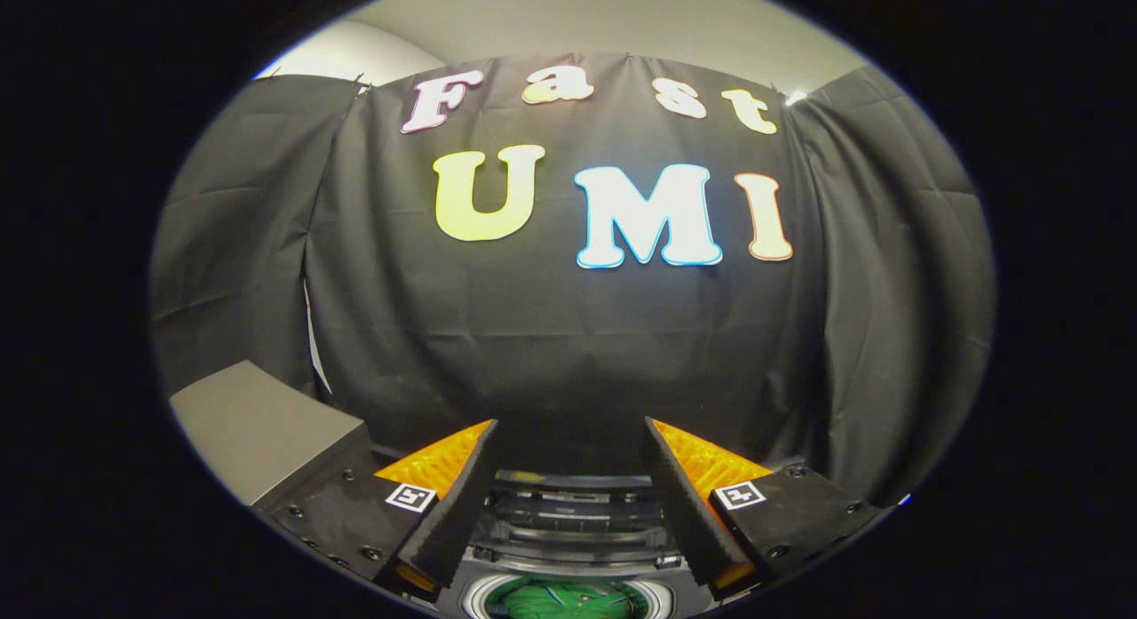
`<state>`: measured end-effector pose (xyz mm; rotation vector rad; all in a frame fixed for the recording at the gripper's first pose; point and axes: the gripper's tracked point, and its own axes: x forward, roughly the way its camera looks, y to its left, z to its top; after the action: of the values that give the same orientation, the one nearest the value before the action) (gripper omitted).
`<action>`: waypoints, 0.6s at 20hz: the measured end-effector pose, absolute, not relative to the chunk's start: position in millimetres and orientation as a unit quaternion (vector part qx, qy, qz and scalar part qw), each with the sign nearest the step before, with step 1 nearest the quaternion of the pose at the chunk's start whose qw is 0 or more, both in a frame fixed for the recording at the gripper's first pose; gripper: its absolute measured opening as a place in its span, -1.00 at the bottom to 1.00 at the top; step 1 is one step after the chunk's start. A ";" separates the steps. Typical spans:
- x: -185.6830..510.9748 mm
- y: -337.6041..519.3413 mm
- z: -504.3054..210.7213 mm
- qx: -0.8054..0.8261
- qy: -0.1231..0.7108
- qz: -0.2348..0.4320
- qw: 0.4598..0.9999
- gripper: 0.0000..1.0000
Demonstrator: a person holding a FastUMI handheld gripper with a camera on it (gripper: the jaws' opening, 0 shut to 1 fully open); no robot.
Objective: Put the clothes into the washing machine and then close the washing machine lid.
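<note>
My gripper (568, 441) is held high and level, its fingers wide apart with nothing between them. Below and between the fingers lies the washing machine (573, 526), seen from above, with its dark back panel toward the cloth wall. Its round opening has a pale rim (475, 597), and a green garment (568, 599) lies inside the drum. The lid cannot be made out from here.
A grey box-like surface (258, 424) stands to the left of the left finger, against the cloth wall. The black cloth wall (568, 335) hangs straight ahead, close behind the machine.
</note>
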<state>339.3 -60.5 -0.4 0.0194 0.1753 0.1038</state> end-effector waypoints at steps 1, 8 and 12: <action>346.8 -60.1 0.0 0.008 0.084 0.049 0.995 0.96; 390.8 -56.1 -29.5 -0.003 0.098 0.033 0.995 0.97; 397.4 -59.0 -52.2 -0.009 0.116 0.026 0.993 0.98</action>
<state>397.4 -59.0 -52.2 -0.0185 0.2330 0.0522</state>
